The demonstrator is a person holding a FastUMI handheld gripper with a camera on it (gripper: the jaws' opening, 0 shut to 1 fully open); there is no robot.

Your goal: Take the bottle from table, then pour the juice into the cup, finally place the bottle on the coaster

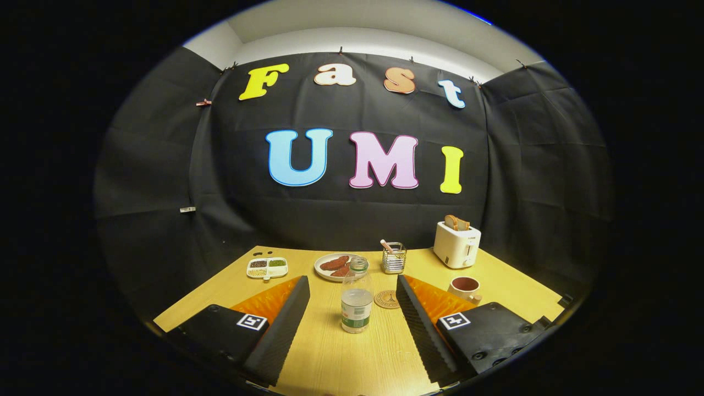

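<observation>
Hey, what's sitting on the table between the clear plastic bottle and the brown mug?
In the gripper view, a round brown coaster lies on the wooden table between the clear plastic bottle and the brown mug. The gripper is open.

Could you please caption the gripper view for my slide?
Open claw approaches the upright bottle; coaster and cup beyond.

Gripper [352,294] fingers [286,322] wide apart

The tool [352,316] has two wedge-shaped fingers [286,324] with ribbed inner faces, standing wide apart. Each sits on a black block bearing a square black-and-white marker; the right block shows screws.
</observation>
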